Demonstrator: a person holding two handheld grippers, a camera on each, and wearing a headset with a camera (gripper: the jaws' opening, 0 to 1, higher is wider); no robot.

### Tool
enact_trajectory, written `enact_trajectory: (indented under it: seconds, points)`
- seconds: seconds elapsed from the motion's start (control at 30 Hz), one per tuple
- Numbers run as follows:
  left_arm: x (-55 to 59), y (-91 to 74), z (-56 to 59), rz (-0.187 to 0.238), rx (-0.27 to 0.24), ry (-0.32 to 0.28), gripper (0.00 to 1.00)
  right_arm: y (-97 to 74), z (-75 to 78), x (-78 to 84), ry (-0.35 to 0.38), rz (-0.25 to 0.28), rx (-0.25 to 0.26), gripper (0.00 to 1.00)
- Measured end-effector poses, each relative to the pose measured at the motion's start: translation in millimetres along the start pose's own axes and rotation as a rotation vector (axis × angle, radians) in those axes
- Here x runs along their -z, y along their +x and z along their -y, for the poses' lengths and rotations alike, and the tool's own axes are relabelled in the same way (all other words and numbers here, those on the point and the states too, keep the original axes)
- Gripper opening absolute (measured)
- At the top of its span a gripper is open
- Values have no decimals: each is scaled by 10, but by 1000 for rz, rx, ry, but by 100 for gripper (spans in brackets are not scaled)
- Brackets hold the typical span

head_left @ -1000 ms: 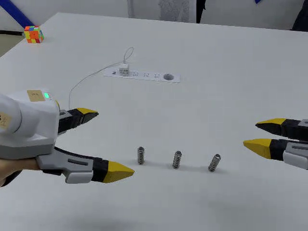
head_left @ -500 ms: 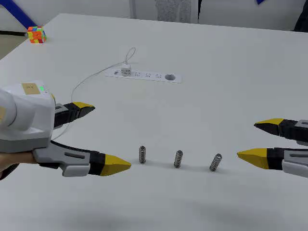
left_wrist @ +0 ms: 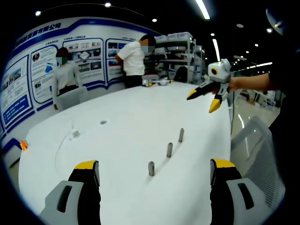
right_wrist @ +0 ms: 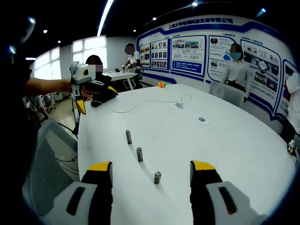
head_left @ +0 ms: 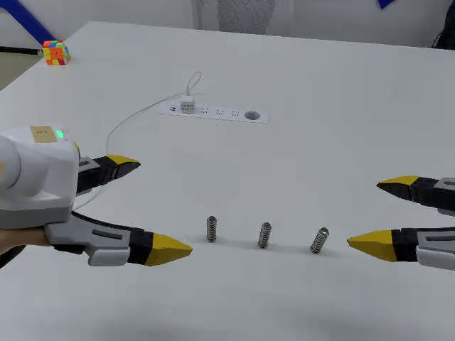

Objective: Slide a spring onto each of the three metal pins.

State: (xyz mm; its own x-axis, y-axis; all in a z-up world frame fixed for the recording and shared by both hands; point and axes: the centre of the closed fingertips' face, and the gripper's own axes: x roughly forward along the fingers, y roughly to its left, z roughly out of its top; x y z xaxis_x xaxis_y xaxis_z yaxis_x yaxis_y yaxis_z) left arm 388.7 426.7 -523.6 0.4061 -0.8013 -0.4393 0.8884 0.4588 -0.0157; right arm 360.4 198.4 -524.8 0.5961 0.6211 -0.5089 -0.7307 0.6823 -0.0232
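White counter (head_left: 320,106) carries three pins (head_left: 264,235) in a row, a spring (head_left: 211,229) round each. We hold the left gripper (head_left: 164,207) and right gripper (head_left: 363,213) either side, both with jaws wide apart.

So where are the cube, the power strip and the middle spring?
Cube (head_left: 54,52): head view, its middle.
Power strip (head_left: 213,112): head view, mid-body.
Middle spring (head_left: 264,235): head view, its coils.

Blue Chinese characters (right_wrist: 206,20) run above the wall's display panels (right_wrist: 190,49). They are too blurred to read, as is the panels' print.
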Motion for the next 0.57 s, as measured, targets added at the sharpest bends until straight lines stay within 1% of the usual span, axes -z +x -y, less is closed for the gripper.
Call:
enact_trajectory:
  seconds: [0.13, 0.17, 0.3, 0.57]
  points:
    - [-11, 0, 0, 2, 1, -4, 100, -6, 8, 21, 1, -11, 8, 72]
    - [-29, 1, 2, 10, 2, -7, 100, -10, 8, 29, 0, -13, 8, 72]
    - [-51, -3, -3, 16, 0, -9, 100, -11, -12, 41, 4, -16, 3, 72]
    - [-33, -10, 19, 9, 3, -8, 100, 1, -23, 57, 3, -26, -2, 71]
